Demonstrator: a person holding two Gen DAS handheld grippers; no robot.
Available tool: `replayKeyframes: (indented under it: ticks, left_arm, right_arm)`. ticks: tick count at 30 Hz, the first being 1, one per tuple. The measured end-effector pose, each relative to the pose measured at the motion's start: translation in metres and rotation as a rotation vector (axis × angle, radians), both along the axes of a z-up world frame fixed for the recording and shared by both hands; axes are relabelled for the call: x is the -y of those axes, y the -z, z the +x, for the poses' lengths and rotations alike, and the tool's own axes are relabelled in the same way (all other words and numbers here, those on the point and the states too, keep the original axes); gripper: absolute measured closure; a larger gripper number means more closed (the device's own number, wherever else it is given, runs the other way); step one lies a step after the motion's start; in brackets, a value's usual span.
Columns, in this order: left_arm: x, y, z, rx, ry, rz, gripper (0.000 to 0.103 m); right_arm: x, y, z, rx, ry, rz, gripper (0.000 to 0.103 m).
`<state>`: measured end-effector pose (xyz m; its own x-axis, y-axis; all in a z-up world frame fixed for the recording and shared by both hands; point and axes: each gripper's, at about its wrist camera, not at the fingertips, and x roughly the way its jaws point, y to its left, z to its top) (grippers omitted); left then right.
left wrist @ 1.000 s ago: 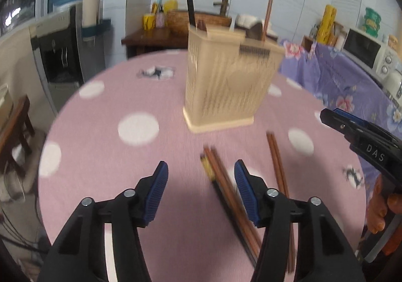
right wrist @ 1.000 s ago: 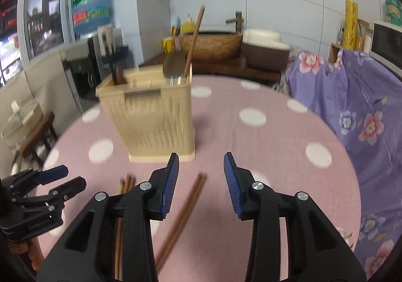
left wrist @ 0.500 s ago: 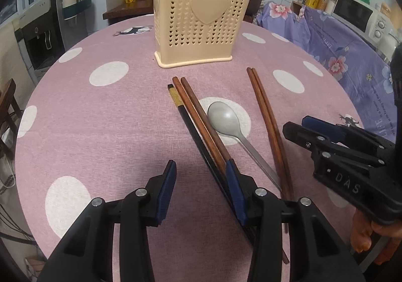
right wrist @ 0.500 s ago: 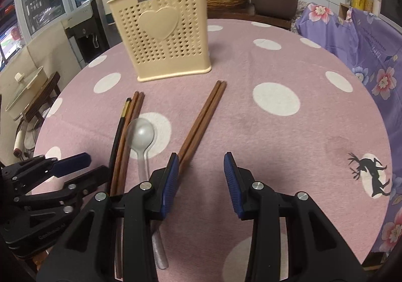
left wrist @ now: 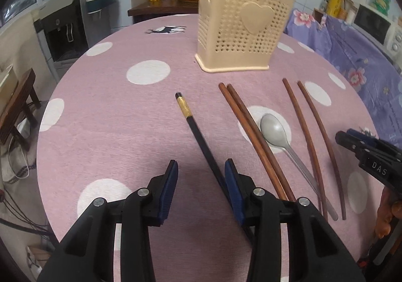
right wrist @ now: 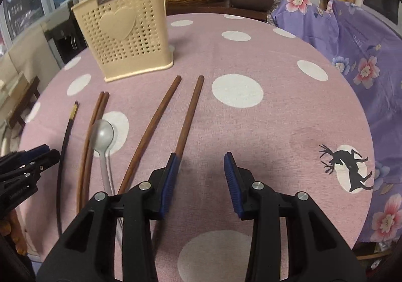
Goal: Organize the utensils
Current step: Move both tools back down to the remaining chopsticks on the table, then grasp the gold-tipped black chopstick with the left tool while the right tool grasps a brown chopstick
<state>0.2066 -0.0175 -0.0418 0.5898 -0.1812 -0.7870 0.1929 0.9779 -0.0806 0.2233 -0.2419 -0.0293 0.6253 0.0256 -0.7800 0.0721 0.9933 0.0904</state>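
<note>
Five chopsticks and one spoon lie loose on the counter (left wrist: 105, 116), a round top under a pink cloth with white dots. Farthest to the left in the left wrist view is the black chopstick (left wrist: 201, 141) with a gold band near its far tip; its near part runs in between the fingers of the left gripper (left wrist: 201, 169) and lies close along the inner face of the right-hand pad. Both blue pads stand apart at a middling gap, and neither can be seen pressing on the stick. Just to its right lies a touching pair of brown chopsticks (left wrist: 253, 131), then the grey metal spoon (left wrist: 276, 131) with its bowl on a white dot and its handle running toward the camera, then a second brown pair (left wrist: 311, 138) set slightly apart from each other.

Behind the loose utensils stands the cream perforated utensil holder (left wrist: 241, 30), upright, with a heart on its front; a few handles stick out of its top.

From the right wrist view, the right gripper (right wrist: 201, 161) is held just above the cloth, its pads parted to a middling gap with nothing between them. The nearer end of one chopstick (right wrist: 188, 116) of the spread pair passes under its left-hand pad.
</note>
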Motion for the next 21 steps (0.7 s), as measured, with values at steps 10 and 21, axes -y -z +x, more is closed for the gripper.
replayKeyframes:
  ticks: [10, 21]
  left_arm:
    - [-0.012, -0.002, 0.017, -0.005, -0.06, -0.038, 0.064]
    - [-0.015, 0.002, 0.042, -0.023, -0.127, -0.071, 0.064]
  right_arm:
    - [0.011, -0.005, 0.017, -0.003, 0.036, 0.073, 0.065]
    - [-0.003, 0.0, 0.06, -0.023, 0.043, 0.037, 0.067]
